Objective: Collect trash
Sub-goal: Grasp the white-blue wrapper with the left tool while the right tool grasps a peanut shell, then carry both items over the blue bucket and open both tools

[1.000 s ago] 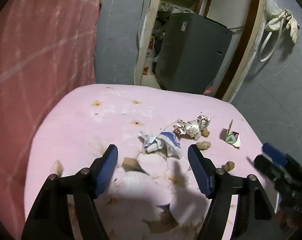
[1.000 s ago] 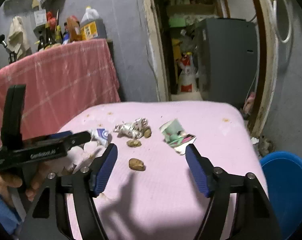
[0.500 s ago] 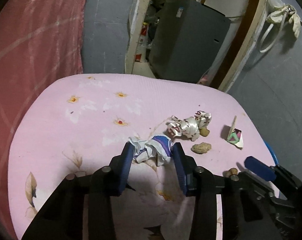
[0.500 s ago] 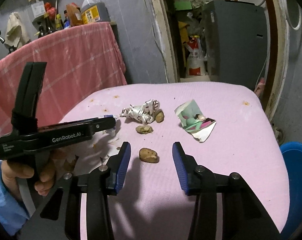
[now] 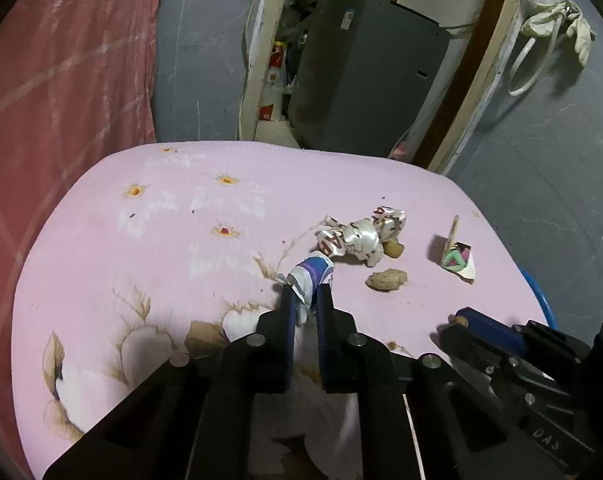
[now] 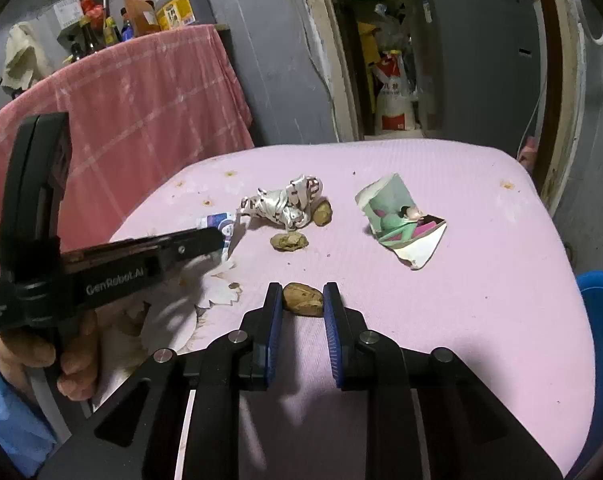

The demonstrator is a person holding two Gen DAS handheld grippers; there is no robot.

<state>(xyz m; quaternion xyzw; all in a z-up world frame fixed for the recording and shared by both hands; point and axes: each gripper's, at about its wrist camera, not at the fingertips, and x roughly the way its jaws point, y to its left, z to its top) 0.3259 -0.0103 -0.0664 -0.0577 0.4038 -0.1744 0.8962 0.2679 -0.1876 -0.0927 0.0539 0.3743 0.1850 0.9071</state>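
Note:
Trash lies on a pink flowered tablecloth (image 5: 149, 240). My left gripper (image 5: 305, 304) is shut on a crumpled blue-and-white wrapper (image 5: 311, 276), which also shows in the right wrist view (image 6: 217, 224). My right gripper (image 6: 302, 304) has closed around a brown nut shell (image 6: 303, 299), and its pads touch both sides. A crumpled silver wrapper (image 6: 285, 206), two other shells (image 6: 288, 241) (image 6: 322, 213) and a torn green-and-pink packet (image 6: 401, 222) lie beyond on the cloth.
A blue bin (image 6: 601, 312) stands at the table's right edge. A pink-covered counter (image 6: 141, 92) with bottles is at the left. A doorway with a grey appliance (image 6: 469, 52) lies behind the table.
Both grippers have closed from wide open. The left took hold of the blue-and-white wrapper. The right moved forward and closed on the nearest nut shell.

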